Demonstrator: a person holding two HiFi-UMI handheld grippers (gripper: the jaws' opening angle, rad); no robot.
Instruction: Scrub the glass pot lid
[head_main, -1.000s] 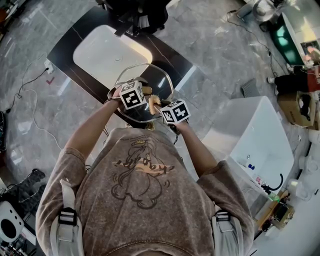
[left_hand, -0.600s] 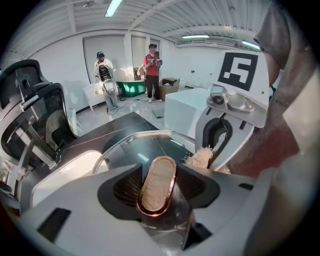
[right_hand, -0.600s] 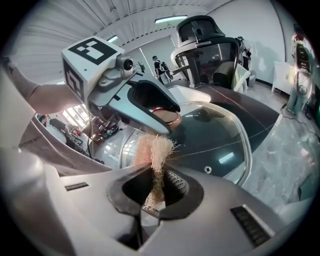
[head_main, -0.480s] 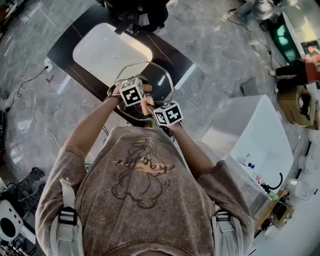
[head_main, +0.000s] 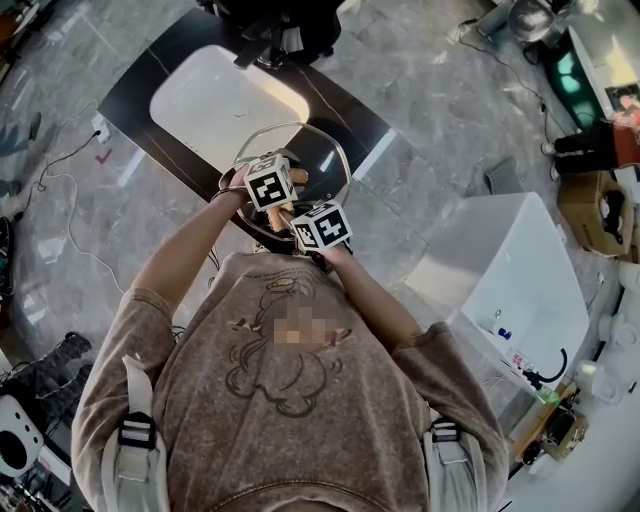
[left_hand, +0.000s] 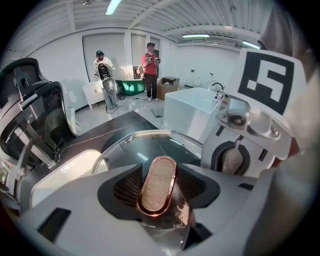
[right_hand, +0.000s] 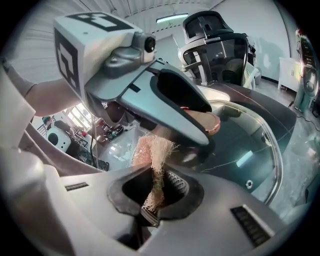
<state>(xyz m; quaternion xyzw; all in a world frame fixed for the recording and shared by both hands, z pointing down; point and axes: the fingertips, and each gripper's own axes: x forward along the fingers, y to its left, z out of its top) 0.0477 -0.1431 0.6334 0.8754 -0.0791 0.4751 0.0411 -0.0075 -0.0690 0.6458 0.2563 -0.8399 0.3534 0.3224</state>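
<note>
Your left gripper (left_hand: 159, 186) is clamped on the glass pot lid (left_hand: 145, 142) handle (left_hand: 156, 172) and your right gripper (right_hand: 155, 192) is pinching the scrubber (right_hand: 156, 150), so you look mid-scrub and next you'd press it across the glass.

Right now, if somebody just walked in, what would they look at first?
Probably the big glass pot lid, held up in front of the person. The left claw is clamped on its copper-rimmed handle, and the right claw pinches a frayed tan scrubber close to the glass. Beyond the lid, a white sink sits in a dark counter.
</note>
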